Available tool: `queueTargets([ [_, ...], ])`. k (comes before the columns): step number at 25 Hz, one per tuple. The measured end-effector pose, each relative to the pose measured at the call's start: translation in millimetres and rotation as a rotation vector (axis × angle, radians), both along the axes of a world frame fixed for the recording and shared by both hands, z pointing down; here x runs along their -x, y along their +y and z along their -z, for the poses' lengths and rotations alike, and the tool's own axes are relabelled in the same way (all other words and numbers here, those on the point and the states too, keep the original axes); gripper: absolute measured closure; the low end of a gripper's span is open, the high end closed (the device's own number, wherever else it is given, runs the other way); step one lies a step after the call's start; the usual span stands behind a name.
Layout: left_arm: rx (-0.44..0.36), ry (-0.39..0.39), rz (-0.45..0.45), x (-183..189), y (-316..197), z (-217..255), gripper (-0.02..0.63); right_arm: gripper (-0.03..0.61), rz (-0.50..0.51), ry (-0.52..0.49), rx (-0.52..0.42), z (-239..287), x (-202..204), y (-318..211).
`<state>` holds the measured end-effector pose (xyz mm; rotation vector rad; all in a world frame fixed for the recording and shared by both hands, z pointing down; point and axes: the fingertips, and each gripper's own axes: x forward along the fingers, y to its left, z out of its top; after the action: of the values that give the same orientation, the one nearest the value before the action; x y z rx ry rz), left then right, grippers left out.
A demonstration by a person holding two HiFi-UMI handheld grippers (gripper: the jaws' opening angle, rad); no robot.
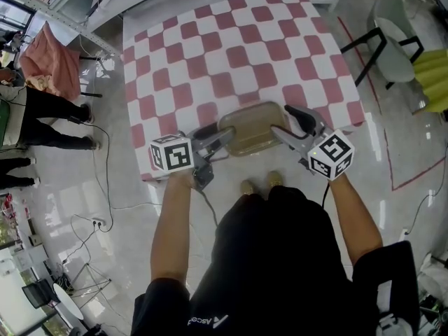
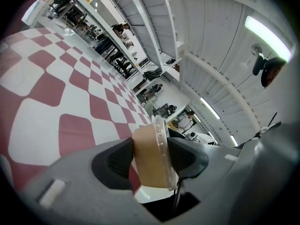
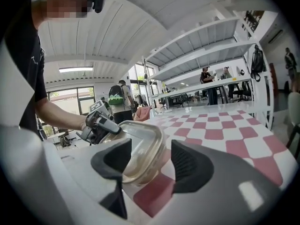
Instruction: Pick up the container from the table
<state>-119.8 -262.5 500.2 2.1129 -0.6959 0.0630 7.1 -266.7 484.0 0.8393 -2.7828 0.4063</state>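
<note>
A clear, amber-tinted rectangular container (image 1: pixel 248 128) hangs over the near edge of the red-and-white checkered table (image 1: pixel 210 47), held from both ends. My left gripper (image 1: pixel 222 137) is shut on its left end; in the left gripper view the container's wall and rim (image 2: pixel 150 156) sit pinched between the two dark pads of that gripper (image 2: pixel 150 162). My right gripper (image 1: pixel 285 123) is shut on the right end. In the right gripper view the container (image 3: pixel 136 146) runs tilted between the pads of the right gripper (image 3: pixel 150 161), with the left gripper (image 3: pixel 98 123) clamped on its far end.
A grey chair (image 1: pixel 392 40) and a yellow object (image 1: pixel 434 75) stand right of the table. A person (image 1: pixel 49 110) stands at the left, beside a pink cloth (image 1: pixel 52 65). Cables (image 1: pixel 98 222) trail over the glossy floor. My shoes (image 1: pixel 257 184) are just below the table edge.
</note>
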Motion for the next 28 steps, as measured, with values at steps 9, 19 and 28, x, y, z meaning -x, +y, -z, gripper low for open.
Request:
queueTargets([
  [9,0.158,0.127,0.029,1,3,2,0.382,0.363,0.015,-0.073,-0.090,41,-3,9],
  [19,0.196,0.138,0.037,-1,2,3,0.382,0.566,-0.035,-0.091,-0.212,82,-9,15],
  [28,0.210,0.162,0.041,-4,1,10,0.383,0.575,-0.089,-0.074,-0.274,98,-17,15],
])
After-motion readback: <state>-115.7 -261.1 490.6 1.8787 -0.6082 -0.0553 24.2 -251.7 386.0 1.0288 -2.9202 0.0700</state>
